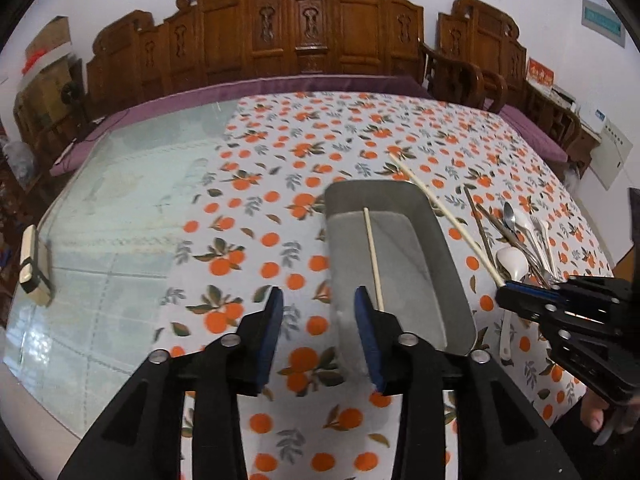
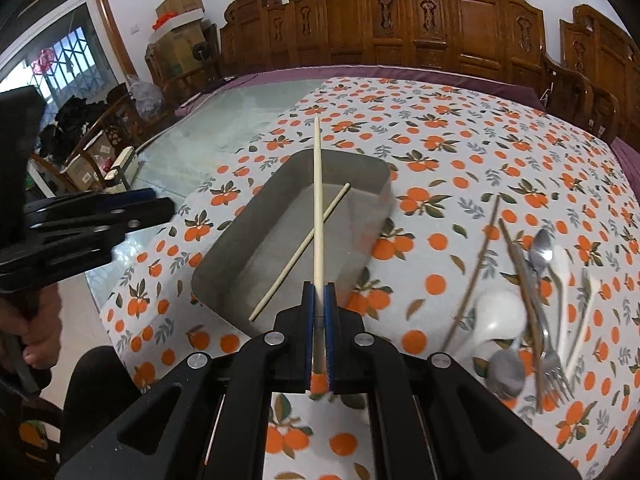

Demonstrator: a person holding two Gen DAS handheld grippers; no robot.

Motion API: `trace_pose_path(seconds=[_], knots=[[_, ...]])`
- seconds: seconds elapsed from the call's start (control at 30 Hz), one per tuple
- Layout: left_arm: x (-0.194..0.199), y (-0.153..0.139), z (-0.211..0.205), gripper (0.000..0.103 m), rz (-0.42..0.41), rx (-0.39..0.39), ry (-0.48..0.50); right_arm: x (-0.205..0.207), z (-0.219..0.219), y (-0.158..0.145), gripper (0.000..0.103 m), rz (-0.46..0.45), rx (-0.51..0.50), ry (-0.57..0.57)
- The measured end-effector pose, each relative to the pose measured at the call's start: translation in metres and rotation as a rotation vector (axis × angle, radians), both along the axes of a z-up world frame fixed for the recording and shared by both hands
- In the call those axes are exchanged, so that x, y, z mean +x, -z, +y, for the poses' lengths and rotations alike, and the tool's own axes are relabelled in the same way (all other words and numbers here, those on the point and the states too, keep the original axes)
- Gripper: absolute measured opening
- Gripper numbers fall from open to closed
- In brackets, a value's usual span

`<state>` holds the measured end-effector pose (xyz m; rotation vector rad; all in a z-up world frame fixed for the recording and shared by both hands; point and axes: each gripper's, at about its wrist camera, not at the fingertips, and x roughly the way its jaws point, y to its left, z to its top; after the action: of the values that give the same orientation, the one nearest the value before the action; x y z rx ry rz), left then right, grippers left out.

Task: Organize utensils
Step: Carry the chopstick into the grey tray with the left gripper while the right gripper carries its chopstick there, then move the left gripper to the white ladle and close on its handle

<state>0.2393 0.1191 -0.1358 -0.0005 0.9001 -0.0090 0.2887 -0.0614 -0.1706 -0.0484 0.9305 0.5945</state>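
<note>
Orange-fruit tablecloth [image 1: 280,168] over the right part of a glass-topped table, as seen from the left wrist.

Grey metal tray [image 1: 452,256] at the middle of that cloth, long axis running from six to twelve o'clock, shallow, steep-walled.

Left gripper [image 1: 318,308] at six o'clock of the tray, over its near left corner: jaws partly apart, nothing between the pads.

Right gripper [image 2: 319,292] at the tray's near edge in its own view: pads pressed together on the held chopstick [image 2: 318,200], pinched close to its thick end, the long free length reaching toward twelve o'clock, across and above the tray.

Utensil pile [image 2: 536,292] at four o'clock of the tray, well apart from it: forks, metal spoons, white spoons, dark chopsticks, overlapping; blurred, so no exact count.

Loose chopstick [image 2: 300,252] flat on the tray floor, tilted toward one o'clock, passing under the held one.

Handling, as a judgement: pale wood, very light, stiff, smooth and round, so prone to swivel or roll in a flat pinch. Best taken nearer mid-length; gripped at the end, likely to droop or pivot. Lower close to the floor before letting go.
</note>
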Motion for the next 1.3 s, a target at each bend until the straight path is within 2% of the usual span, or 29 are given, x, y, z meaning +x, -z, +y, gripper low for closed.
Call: trace_pose_path(seconds=[0.1,0.27,0.37,0.63,0.93,1.1,1.3], knots=[[-0.007,-0.004,0.009,0.045,-0.022,0.009,-0.007,0.007,0.010,0.003,0.006,0.019,0.011,0.006],[-0.017,-0.010,0.021,0.073,-0.069,0.015,-0.018,0.019,0.025,0.011,0.006,0.052,0.013,0.023],[-0.021,-0.011,0.027,0.083,-0.085,0.012,-0.027,0.023,0.034,0.018,0.006,0.064,-0.004,0.025],[-0.024,-0.010,0.033,0.084,-0.088,-0.009,-0.024,0.026,0.052,0.029,0.006,0.086,-0.056,0.040],[-0.027,-0.015,0.037,0.084,-0.102,-0.024,-0.031,0.027,0.060,0.033,0.008,0.101,-0.015,0.014],[-0.028,-0.015,0.034,0.084,-0.103,-0.022,-0.027,0.021,0.051,0.023,0.009,0.077,0.008,-0.011],[-0.033,-0.020,0.019,0.084,-0.115,-0.019,0.002,0.004,0.018,0.002,0.009,-0.008,-0.011,-0.006]])
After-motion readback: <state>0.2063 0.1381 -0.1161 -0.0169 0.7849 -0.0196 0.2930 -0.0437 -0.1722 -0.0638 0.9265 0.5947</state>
